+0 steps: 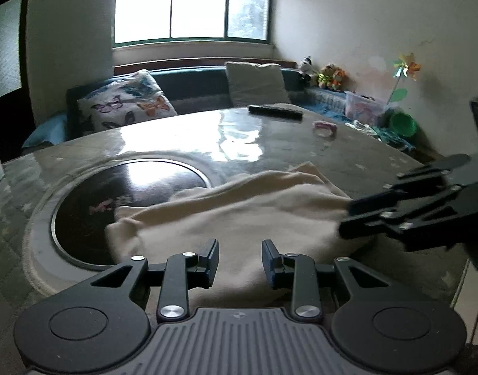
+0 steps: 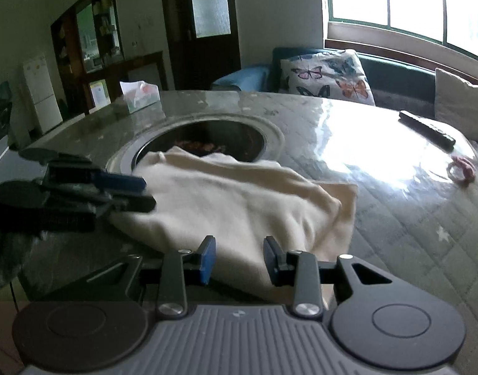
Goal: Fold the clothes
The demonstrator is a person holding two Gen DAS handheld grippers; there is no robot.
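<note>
A cream garment [image 1: 239, 212] lies folded over on the table, its far edge reaching onto the dark round inset [image 1: 114, 193]. It also shows in the right wrist view [image 2: 239, 203]. My left gripper [image 1: 240, 262] is open and empty, its fingers just above the garment's near edge. My right gripper [image 2: 239, 259] is open and empty over the garment's near right edge. The right gripper shows at the right in the left wrist view [image 1: 348, 218], at the cloth's right edge. The left gripper shows at the left in the right wrist view [image 2: 145, 192], at the cloth's left edge.
A glossy grey table [image 1: 270, 137] carries a black remote [image 1: 274, 112] and a pink hair tie [image 1: 324, 128] at the far side. A tissue box [image 2: 139, 97] stands at the far left corner. A sofa with a butterfly cushion [image 1: 126, 106] sits behind.
</note>
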